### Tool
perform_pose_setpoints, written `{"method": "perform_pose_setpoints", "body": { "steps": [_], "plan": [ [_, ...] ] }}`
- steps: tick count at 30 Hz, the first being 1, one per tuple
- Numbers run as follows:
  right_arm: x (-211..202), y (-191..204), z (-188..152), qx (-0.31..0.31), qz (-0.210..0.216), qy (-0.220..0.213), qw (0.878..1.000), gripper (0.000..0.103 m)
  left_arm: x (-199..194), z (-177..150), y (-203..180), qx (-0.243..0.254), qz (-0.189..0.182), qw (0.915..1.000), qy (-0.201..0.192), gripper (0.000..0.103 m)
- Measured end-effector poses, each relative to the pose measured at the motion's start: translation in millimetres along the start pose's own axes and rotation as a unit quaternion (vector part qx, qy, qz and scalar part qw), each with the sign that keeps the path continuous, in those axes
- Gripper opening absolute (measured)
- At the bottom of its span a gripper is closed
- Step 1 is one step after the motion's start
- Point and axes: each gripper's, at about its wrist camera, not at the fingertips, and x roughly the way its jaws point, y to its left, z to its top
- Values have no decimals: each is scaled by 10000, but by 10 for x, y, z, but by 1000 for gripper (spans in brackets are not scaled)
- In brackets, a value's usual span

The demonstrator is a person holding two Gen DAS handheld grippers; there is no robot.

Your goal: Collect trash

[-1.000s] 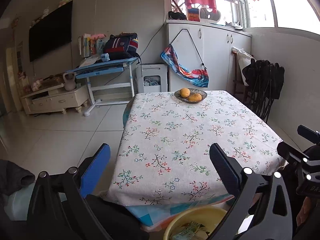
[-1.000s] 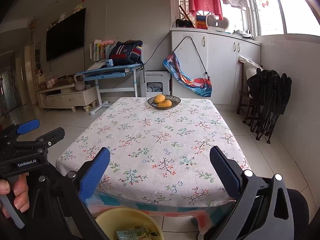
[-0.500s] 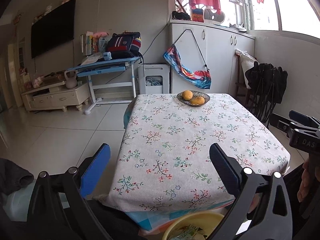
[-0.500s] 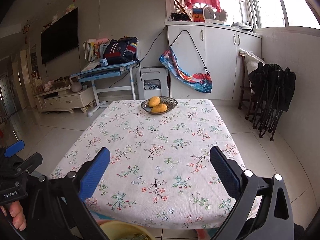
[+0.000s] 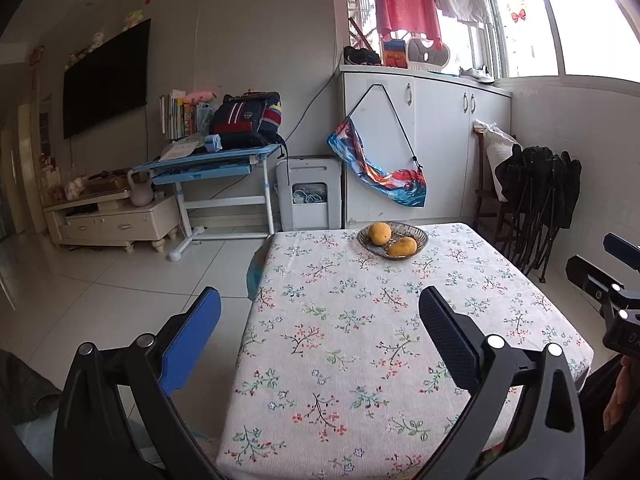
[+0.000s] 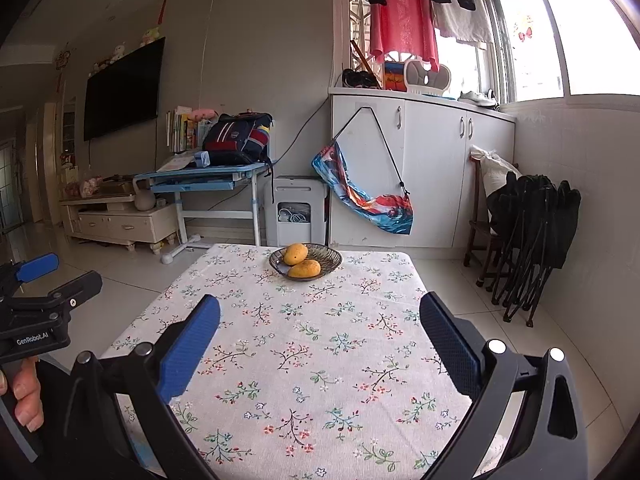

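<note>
Both tools hover above the near edge of the counter (image 6: pixel 320 360), a square surface draped in a pale cloth printed with small floral sprigs. The left hand-held gripper (image 5: pixel 320 340) stands wide apart, its blue-padded fingers (image 5: pixel 188 344) holding nothing; the right hand-held gripper (image 6: pixel 320 340) is spread just as wide and equally empty. At the far end of the cloth sits a dark woven bowl (image 6: pixel 306 260) with two yellow-orange mangoes (image 6: pixel 304 269) resting inside, one leaning against the other. No trash shows on the floral cloth in either view, so where the trash lies cannot be told. A bare hand (image 6: pixel 24 396) grips the left tool's handle at the edge of the right view.
</note>
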Motion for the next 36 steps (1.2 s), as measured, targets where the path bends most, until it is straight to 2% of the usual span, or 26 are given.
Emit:
{"method": "perform_pose_setpoints", "body": {
  "steps": [9, 22, 36],
  "plan": [
    [136, 37, 63, -22, 33, 26, 10000, 96, 191, 108, 19, -4, 12, 10000, -67, 96],
    [351, 80, 128, -108, 75, 111, 9999, 96, 421, 129, 52, -70, 89, 9999, 66, 96],
    [539, 103, 161, -142, 64, 300, 9994, 96, 641, 213, -16, 89, 214, 9997, 93, 96]
  ]
}}
